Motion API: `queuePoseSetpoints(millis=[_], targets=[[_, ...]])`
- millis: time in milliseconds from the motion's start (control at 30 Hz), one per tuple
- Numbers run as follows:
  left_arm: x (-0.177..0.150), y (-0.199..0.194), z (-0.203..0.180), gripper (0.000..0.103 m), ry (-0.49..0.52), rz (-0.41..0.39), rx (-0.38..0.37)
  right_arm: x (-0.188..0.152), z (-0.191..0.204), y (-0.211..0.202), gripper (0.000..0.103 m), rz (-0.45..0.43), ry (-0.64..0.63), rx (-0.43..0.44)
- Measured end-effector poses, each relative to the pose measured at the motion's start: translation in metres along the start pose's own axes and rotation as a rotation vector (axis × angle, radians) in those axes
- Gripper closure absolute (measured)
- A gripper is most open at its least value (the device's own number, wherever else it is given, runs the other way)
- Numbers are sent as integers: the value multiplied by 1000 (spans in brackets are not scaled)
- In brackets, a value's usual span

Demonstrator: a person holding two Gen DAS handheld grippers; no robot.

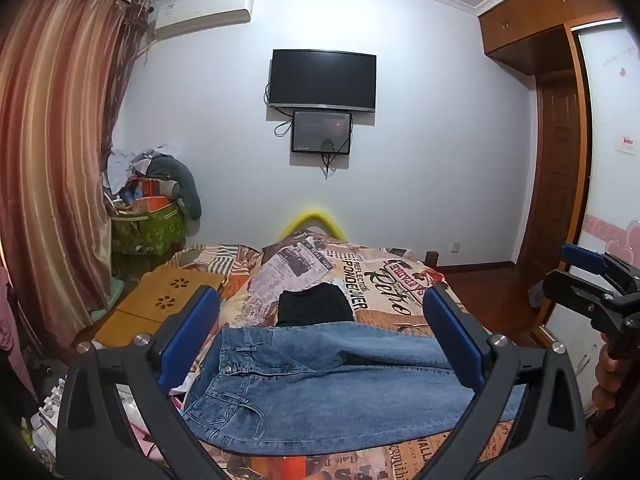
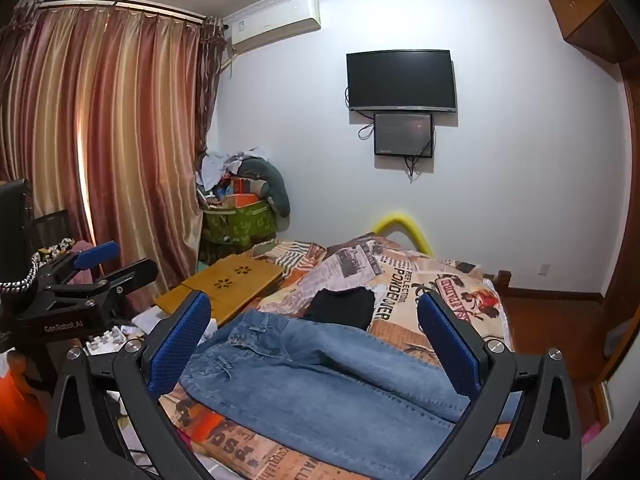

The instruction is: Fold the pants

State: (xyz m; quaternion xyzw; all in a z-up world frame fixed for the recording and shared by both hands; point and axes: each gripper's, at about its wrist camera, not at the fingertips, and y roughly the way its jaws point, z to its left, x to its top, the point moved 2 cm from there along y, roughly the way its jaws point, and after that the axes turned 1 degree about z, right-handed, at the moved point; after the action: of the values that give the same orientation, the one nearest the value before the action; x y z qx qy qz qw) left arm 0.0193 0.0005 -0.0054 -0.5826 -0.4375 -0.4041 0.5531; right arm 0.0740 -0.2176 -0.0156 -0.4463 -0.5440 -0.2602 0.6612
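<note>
Blue jeans (image 1: 320, 384) lie spread flat across the near end of the bed, waistband to the left, legs running right. They also show in the right wrist view (image 2: 320, 372). My left gripper (image 1: 320, 336) is open and empty, held above the jeans. My right gripper (image 2: 316, 340) is open and empty, also above the jeans. Each gripper shows in the other's view: the right one at the far right (image 1: 592, 280), the left one at the far left (image 2: 100, 268).
A folded black garment (image 1: 314, 306) lies on the patterned bedspread (image 1: 384, 280) behind the jeans. A wooden lap table (image 1: 160, 300) sits at the bed's left. A green basket of clutter (image 1: 148, 228), curtains (image 1: 52, 160), a wall TV (image 1: 322, 78) and a wardrobe (image 1: 560, 120) surround the bed.
</note>
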Motion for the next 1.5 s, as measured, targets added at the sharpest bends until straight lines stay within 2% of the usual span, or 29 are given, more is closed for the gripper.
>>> queuePoseSetpoints(millis=[1500], targets=[[0, -1, -8, 0, 36, -15, -21, 1, -10, -6, 0, -4, 2, -22]])
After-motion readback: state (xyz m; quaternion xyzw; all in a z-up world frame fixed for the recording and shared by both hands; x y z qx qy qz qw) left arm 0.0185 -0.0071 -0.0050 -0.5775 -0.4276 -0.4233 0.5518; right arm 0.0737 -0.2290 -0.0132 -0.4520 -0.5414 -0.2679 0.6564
